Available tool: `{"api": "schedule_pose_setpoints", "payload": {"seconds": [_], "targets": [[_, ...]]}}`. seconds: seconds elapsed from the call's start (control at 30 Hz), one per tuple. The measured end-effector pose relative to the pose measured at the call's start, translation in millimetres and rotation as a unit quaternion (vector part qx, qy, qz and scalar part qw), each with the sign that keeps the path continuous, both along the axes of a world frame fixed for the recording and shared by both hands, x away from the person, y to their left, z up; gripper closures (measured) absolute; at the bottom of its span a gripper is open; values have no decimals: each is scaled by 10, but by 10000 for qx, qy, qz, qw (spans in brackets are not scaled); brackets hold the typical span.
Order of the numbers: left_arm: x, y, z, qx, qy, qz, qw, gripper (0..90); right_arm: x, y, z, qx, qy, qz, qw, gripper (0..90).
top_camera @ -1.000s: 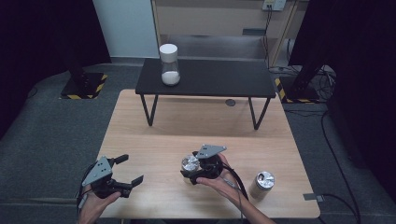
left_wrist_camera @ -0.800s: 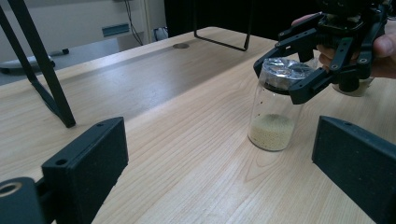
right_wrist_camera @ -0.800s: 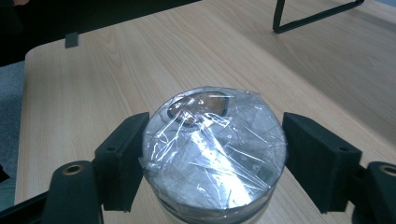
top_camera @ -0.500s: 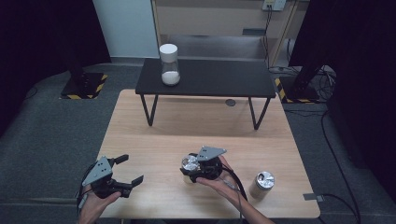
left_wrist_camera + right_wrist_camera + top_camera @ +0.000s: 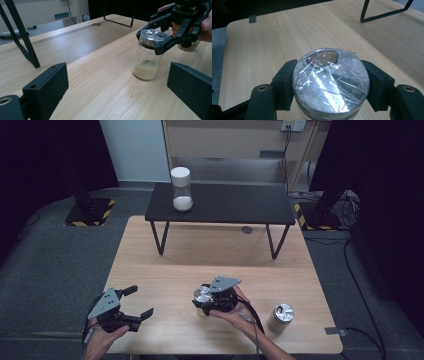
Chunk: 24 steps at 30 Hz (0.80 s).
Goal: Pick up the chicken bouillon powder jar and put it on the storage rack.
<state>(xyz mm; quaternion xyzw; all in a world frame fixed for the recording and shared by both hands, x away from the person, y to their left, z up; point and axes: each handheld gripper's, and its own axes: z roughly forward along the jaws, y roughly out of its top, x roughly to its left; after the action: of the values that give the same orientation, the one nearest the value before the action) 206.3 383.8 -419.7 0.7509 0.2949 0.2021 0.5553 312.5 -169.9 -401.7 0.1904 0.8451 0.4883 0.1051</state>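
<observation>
While the right gripper (image 5: 205,299) clamps the foil-capped jar (image 5: 147,60) at lower centre, the left gripper (image 5: 137,302) gapes empty, lower left.

clear glass jar (image 5: 147,60), pale yellow grains at the bottom, shiny silver film over the lid (image 5: 331,80). black gripper (image 5: 331,82) pads. light wood table (image 5: 200,250). black side table (image 5: 225,205). silver can (image 5: 280,317). yellow-black striped floor plates (image 5: 90,212).
</observation>
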Motion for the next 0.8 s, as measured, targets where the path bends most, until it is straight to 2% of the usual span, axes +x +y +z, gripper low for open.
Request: {"api": "schedule_pose_setpoints", "payload": {"seconds": [0.07, 0.3, 0.53, 0.8], "targets": [[-1, 0, 0, -1, -1, -2, 10000, 25, -11, 7, 25, -15, -65, -10, 10000, 356], [1, 0, 1, 1, 2, -7, 10000, 25, 22, -30, 153, 32, -11, 6, 10000, 356], [2, -1, 2, 2, 6, -13, 10000, 25, 73, -88, 358, 125, 12, 52, 9999, 356], [7, -1, 2, 4, 10, -38, 10000, 25, 172, -123, 644, 81, 76, 116, 9999, 356]]}}
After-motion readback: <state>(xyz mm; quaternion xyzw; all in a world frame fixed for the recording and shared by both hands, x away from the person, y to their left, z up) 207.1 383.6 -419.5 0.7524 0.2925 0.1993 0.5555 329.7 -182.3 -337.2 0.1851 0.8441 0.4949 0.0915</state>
